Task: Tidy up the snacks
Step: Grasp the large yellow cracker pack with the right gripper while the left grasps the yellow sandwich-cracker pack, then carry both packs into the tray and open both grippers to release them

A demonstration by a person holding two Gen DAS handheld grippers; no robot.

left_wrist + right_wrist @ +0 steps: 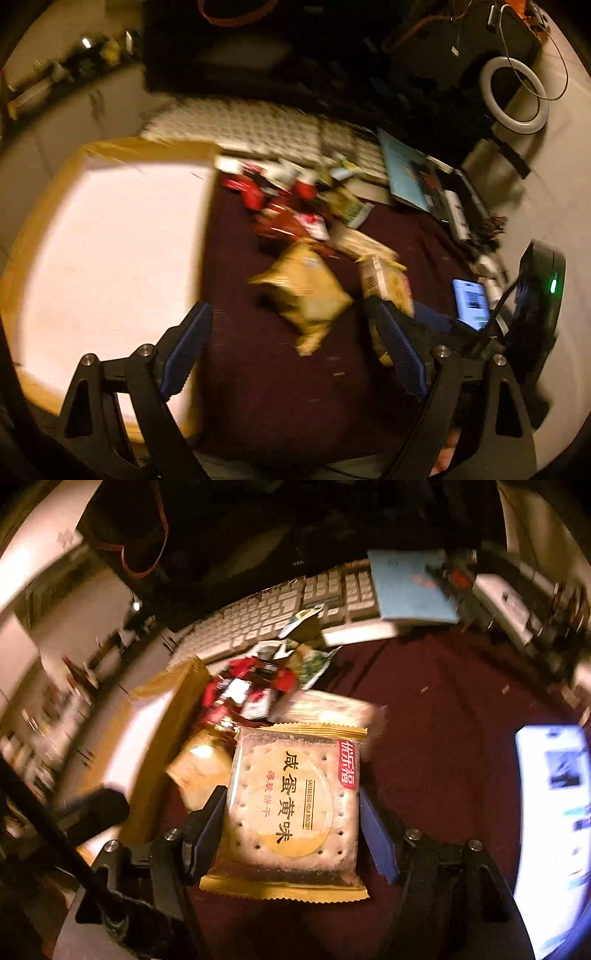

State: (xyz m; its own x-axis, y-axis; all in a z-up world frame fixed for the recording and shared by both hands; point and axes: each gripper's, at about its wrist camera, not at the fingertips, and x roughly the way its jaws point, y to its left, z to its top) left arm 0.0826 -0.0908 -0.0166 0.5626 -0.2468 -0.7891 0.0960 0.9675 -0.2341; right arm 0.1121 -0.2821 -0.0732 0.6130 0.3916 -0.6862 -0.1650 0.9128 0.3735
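Straddling the biscuit packet [293, 805], the right gripper [291, 834] is spread wide, pads flanking it for pickup; the left gripper [295, 354] is held wide and empty.

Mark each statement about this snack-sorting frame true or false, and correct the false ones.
1. The square salted egg yolk biscuit packet with yellow crimped edges sits between the right gripper's fingers. True.
2. The left gripper is clamped on a snack. False: it stands open with only the dark maroon cloth between its fingers.
3. A crumpled yellow snack bag lies ahead of the left gripper on the cloth. True.
4. The cardboard box with the bright white inside is filled with snacks. False: no snack shows inside it.
5. The pile of red wrappers lies nearer the pale keyboard than the biscuit packet does. True.
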